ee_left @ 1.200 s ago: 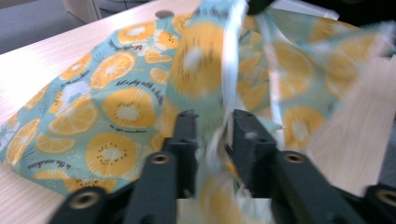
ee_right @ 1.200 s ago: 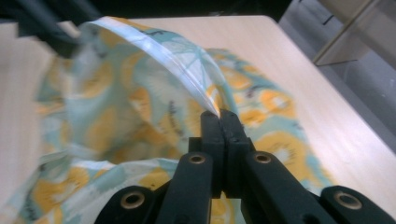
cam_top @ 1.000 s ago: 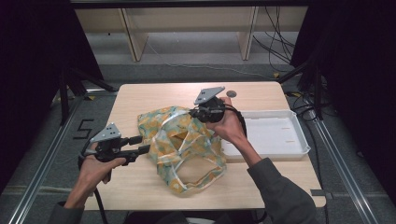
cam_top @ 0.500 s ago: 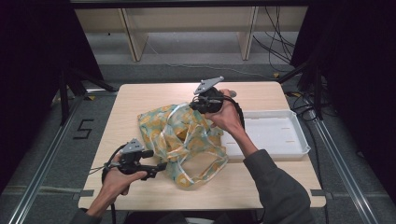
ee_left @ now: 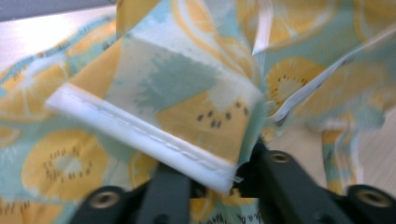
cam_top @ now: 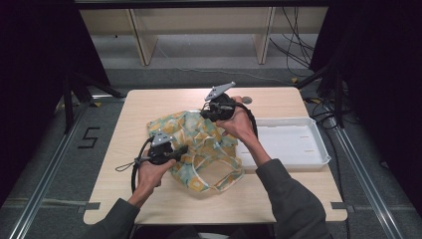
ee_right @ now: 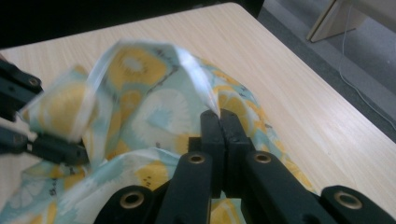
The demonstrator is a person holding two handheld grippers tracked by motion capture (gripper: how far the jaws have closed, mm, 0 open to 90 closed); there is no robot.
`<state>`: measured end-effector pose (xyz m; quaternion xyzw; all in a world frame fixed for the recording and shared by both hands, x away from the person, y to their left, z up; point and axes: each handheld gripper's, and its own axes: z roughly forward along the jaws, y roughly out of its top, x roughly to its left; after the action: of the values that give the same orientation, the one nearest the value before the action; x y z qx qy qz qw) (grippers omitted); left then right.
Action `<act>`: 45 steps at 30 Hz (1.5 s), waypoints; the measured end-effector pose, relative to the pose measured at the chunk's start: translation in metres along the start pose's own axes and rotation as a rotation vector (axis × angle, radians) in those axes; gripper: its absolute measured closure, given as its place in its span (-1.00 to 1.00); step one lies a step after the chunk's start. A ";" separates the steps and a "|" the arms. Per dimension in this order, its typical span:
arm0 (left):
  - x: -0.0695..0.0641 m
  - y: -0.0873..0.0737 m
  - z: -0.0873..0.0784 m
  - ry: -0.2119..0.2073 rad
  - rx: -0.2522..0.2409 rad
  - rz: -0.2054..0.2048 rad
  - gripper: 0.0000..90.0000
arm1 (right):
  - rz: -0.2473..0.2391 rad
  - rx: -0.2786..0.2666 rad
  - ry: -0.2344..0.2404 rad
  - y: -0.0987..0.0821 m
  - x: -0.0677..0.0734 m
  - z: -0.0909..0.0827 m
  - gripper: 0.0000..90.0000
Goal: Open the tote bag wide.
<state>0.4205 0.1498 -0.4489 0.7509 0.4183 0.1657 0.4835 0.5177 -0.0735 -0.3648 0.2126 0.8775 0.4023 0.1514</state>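
Fabric bag [cam_top: 199,149] hem hides the left gripper [ee_left: 233,179] pads' contact.

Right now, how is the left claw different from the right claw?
The left claw sits on the near side of the fruit-print bag, while the right claw is at its far edge. The left claw has just been closing and pinches a white-hemmed fold; the right claw is shut tight on a thinner edge. Both are black, hand-held, and grip the same bag over the table.
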 end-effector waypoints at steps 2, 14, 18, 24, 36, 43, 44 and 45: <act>0.010 0.017 -0.007 0.019 -0.014 0.027 0.96 | 0.011 0.009 0.007 -0.004 -0.005 0.006 0.96; 0.049 0.068 -0.014 0.045 -0.037 -0.043 0.97 | 0.097 -0.080 0.076 -0.010 0.027 -0.063 -0.07; 0.053 0.072 -0.015 0.051 -0.027 -0.055 0.97 | 0.083 -0.028 0.095 -0.024 0.050 -0.073 -0.13; 0.058 0.072 -0.013 0.041 0.005 -0.061 0.96 | 0.046 0.091 0.046 -0.031 0.064 -0.042 0.16; 0.057 0.049 -0.029 -0.053 0.110 -0.130 0.12 | -0.068 0.200 -0.069 -0.008 0.018 0.015 1.00; 0.029 0.017 -0.021 -0.134 0.186 -0.183 -0.31 | -0.007 0.173 -0.075 0.005 0.012 0.018 1.00; 0.027 0.014 -0.016 -0.112 0.200 -0.176 -0.34 | -0.024 0.161 -0.077 0.006 0.012 0.019 1.00; 0.028 0.011 -0.011 -0.090 0.214 -0.151 -0.34 | -0.034 0.161 -0.082 0.007 0.012 0.018 1.00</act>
<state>0.4352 0.1761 -0.4382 0.7711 0.4669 0.0492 0.4302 0.5175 -0.0518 -0.3718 0.2256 0.9035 0.3188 0.1765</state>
